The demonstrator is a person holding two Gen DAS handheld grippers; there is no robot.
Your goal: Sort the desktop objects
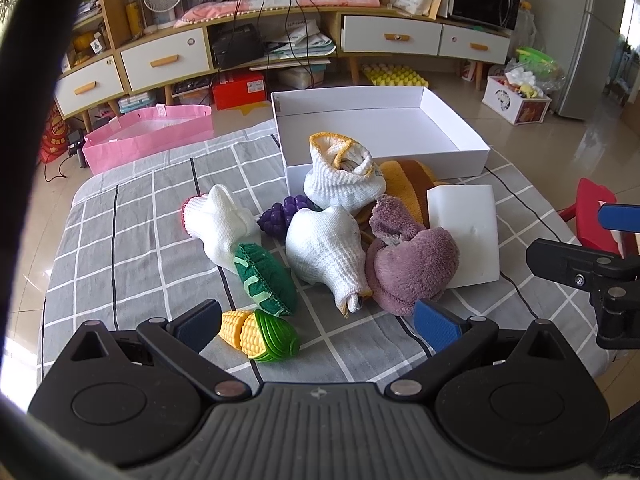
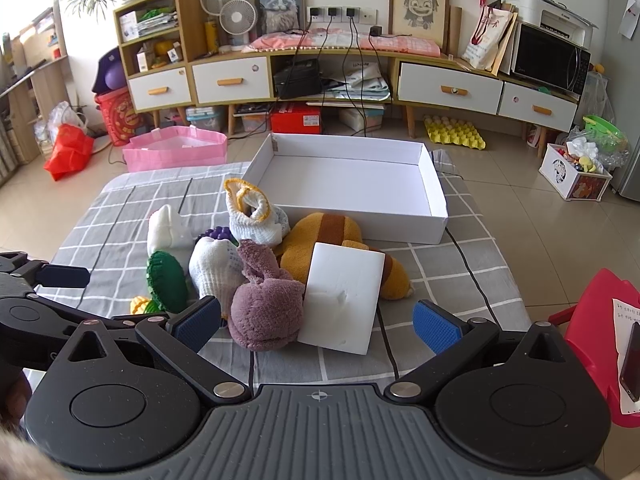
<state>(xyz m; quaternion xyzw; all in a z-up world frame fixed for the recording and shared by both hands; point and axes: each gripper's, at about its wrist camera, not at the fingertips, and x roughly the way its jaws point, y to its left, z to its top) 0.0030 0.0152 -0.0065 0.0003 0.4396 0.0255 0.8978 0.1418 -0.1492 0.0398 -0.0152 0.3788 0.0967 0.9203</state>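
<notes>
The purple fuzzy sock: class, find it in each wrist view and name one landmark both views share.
Left wrist view: the purple fuzzy sock lies right of centre, against the white foam slab.
Right wrist view: the sock lies left of centre, beside the slab.
Shared landmark: the white box behind the pile.

Both wrist cameras face the white box (image 1: 380,128) (near, overlapping).

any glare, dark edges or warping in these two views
Left wrist view: heavy black vignette down the left edge, shelving bowed by fisheye, window glare on the floor tiles. Right wrist view: brighter, washed-out window at top left, white box evenly lit, cabinet line curved.
</notes>
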